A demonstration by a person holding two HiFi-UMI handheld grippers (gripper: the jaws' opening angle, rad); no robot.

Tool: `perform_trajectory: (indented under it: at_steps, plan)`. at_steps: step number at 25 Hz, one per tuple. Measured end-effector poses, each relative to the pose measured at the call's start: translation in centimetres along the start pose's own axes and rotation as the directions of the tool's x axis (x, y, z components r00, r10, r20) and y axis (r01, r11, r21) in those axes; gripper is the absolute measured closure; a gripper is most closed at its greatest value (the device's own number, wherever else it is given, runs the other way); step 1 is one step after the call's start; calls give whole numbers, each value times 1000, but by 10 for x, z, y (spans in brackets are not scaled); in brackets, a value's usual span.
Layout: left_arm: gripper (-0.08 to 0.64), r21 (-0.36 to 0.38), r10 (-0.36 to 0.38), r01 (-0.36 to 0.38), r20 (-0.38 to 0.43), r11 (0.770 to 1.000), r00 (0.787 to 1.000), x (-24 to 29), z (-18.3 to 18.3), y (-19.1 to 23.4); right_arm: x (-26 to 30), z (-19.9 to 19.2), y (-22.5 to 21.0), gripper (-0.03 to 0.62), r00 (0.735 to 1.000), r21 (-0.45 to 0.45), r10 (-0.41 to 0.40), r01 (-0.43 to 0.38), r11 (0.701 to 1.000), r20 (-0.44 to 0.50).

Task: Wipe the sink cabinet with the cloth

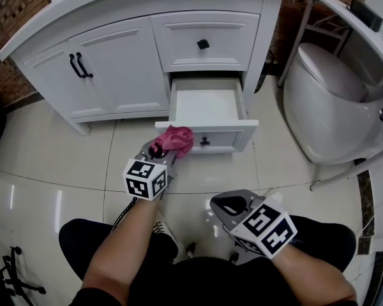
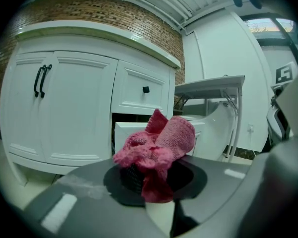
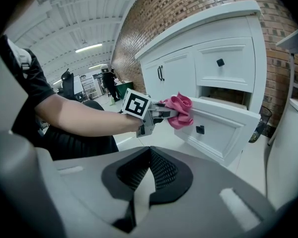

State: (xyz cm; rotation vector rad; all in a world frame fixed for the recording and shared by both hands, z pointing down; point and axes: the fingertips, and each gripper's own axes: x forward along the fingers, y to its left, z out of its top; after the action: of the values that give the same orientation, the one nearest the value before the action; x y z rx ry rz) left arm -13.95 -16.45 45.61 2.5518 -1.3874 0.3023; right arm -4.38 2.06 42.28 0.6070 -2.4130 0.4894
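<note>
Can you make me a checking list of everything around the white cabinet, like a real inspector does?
Surface: white sink cabinet, doors shut, lower drawer pulled out, nothing seen inside it; shiny tiled floor.
Job's things: pink cloth, bunched up, at the drawer's front edge.
Clutter: nothing seen.
Tools: left tool shut on the cloth; right tool shut, holding nothing, low near the person's lap.
Cables: a thin dark line beside the left forearm; cannot tell if it is a cable.
Surroundings: white toilet to the right, brick wall behind the cabinet.
</note>
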Motion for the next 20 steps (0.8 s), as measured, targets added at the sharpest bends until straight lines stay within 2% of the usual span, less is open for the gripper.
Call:
perform_trajectory:
  at_steps: [8,15,17,20]
  plan:
    - [465,25,94,-96,55,995,994,-19,1,21,0,3,1,586,1000,-6,1,-1,1000,5]
    - [465,-26,116,-114,68,993,991,-21,-5,22,-2,2,0,586,1000,-4,-3,3,1000,9]
    - [465,-24,83,-82,68,996,994,-15,-10,1,-2,2,1,586,1000,-5,-2,2,1000,9]
    - [465,37,-49,49,16,998,999,5,-29,-54,-2,3,5,586,1000,-6,6,-6,1000,10]
